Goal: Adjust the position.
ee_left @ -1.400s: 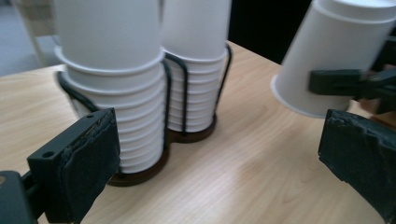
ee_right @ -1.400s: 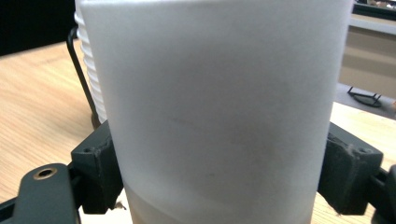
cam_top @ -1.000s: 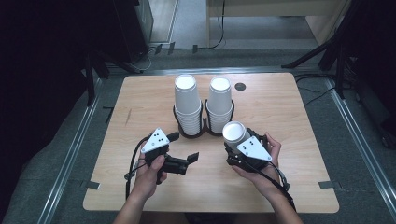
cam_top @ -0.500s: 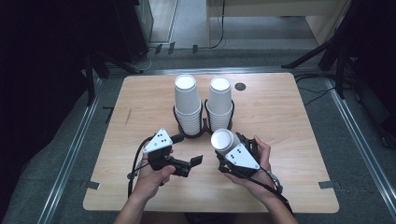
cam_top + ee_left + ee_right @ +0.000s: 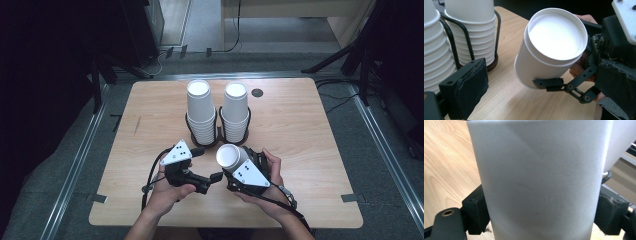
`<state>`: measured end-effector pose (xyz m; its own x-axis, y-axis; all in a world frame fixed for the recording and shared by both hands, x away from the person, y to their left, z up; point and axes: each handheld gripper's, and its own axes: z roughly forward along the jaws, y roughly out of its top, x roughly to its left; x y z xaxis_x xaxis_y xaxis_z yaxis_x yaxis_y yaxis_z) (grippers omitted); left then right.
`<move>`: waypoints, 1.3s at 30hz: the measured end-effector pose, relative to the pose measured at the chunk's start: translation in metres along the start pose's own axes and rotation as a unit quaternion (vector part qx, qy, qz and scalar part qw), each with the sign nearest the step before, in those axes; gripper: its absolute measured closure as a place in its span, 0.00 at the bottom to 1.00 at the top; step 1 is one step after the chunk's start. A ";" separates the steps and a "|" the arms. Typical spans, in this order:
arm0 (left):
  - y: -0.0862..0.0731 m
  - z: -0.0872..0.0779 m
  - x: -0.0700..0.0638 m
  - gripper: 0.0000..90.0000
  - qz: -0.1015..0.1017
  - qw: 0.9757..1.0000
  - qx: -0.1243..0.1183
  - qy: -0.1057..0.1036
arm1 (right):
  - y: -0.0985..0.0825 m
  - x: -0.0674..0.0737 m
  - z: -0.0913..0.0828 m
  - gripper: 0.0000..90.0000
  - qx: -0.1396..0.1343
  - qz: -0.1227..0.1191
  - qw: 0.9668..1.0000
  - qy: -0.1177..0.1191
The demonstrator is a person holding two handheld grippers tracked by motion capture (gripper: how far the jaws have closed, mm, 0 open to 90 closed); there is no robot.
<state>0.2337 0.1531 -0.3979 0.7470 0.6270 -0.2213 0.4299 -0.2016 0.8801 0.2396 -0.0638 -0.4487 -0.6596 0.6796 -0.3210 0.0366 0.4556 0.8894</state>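
Observation:
A single white paper cup [image 5: 228, 155] is tilted with its base turned up and left, and my right gripper [image 5: 235, 163] is shut on its wall. In the right gripper view the cup [image 5: 539, 170] sits between the two black pads [image 5: 476, 212]. My left gripper [image 5: 207, 166] stands open just left of it, with its jaws pointing at the cup. In the left gripper view the cup's base [image 5: 556, 32] faces the camera between my left gripper's [image 5: 540, 75] spread jaws, untouched by them. Two tall stacks of white cups [image 5: 201, 107] [image 5: 235, 107] stand in black wire holders [image 5: 202, 142] behind.
The wooden table [image 5: 310, 140] has bare room to the left and right of the stacks. A small black disc [image 5: 257, 92] lies near the far edge. Both hands rest near the front edge. The stacks [image 5: 471, 30] rise close on the left in the left gripper view.
My right gripper has carried the cup from beside the right stack down and left toward the left gripper, tipping it over. The left gripper has barely shifted.

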 end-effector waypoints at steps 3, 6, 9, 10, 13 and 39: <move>0.000 0.000 0.000 0.04 -0.003 1.000 -0.001 -0.001 | 0.002 0.003 0.000 0.18 0.001 0.000 1.000 0.005; 0.001 0.000 -0.001 0.06 -0.002 1.000 -0.001 -0.005 | 0.005 0.007 0.000 0.18 -0.002 -0.006 1.000 0.013; 0.001 0.001 -0.003 0.08 0.000 1.000 -0.001 -0.007 | 0.007 0.012 0.000 0.18 -0.002 -0.015 1.000 0.020; 0.001 0.001 -0.003 0.10 0.000 1.000 -0.002 -0.006 | 0.007 0.013 0.000 0.18 -0.001 -0.017 1.000 0.021; 0.001 0.002 -0.004 0.15 0.005 1.000 -0.001 -0.009 | 0.008 0.014 -0.001 0.18 -0.001 -0.019 0.999 0.025; 0.005 0.001 -0.012 0.26 0.025 1.000 0.002 -0.004 | 0.013 0.024 -0.004 0.18 -0.001 -0.076 0.997 0.021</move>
<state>0.2275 0.1443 -0.3915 0.7715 0.6102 -0.1799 0.3934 -0.2354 0.8887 0.2209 -0.0439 -0.4436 -0.6881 0.5778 -0.4390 -0.0677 0.5512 0.8316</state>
